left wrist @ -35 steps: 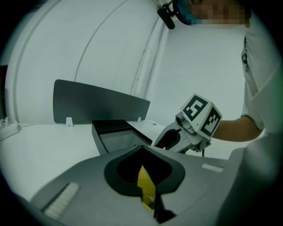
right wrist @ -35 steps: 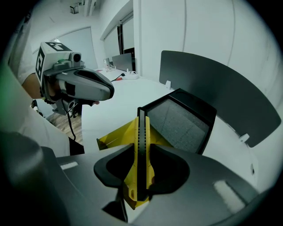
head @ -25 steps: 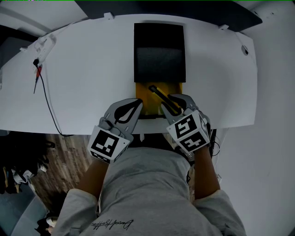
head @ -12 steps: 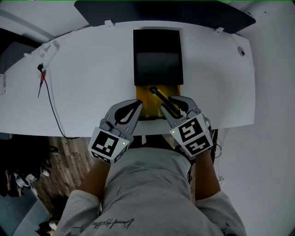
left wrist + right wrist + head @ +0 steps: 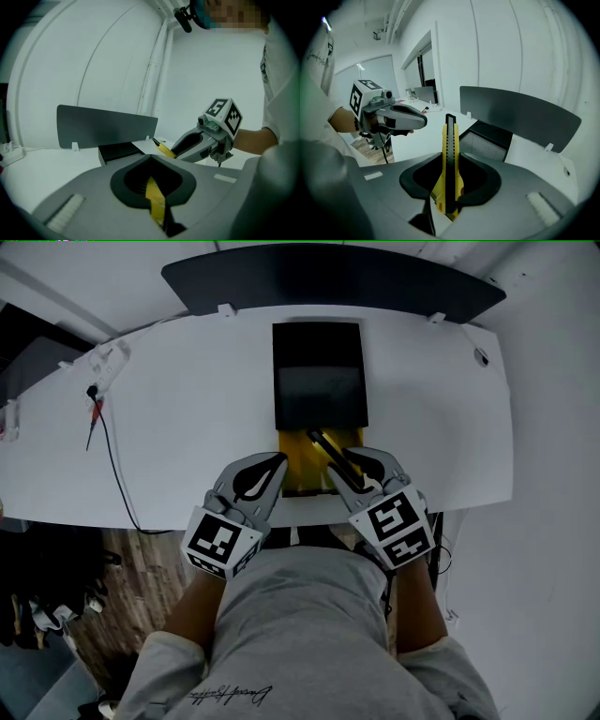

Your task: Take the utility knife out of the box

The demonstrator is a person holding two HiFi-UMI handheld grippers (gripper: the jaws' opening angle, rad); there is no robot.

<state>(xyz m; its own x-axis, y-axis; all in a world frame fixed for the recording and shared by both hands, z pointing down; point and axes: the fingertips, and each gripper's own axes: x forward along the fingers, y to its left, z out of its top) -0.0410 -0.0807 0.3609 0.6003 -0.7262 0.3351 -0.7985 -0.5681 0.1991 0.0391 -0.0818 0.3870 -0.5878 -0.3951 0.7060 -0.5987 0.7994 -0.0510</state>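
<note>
- The right tool (image 5: pixel 356 465) is clamped on the utility knife (image 5: pixel 323 444). The right gripper view shows both jaws pressed against the yellow-and-black handle (image 5: pixel 450 159).
- The knife is gripped near its rear end. Its dark front end points away from the person and slants upward.
- From the head view, the knife is seen over the yellow tray (image 5: pixel 300 465), towards that tray's right side. Whether it touches the tray cannot be told.
- The left tool (image 5: pixel 274 465) is closed on the left edge of the yellow tray. In the left gripper view a thin yellow strip (image 5: pixel 154 201) is pinched between its jaws.
- The yellow tray is drawn partly out of the black box (image 5: pixel 319 352), towards the person, at the near edge of the white surface (image 5: pixel 187 399).
- The box lies flat at the middle of the surface, with its long side running away from the person.
- The two tools are held side by side, just apart, with the tray between their tips.
- A dark panel (image 5: pixel 328 277) stands upright along the far edge of the surface.
- A thin black cable (image 5: pixel 112 465) runs across the left part of the surface and over its near edge.
</note>
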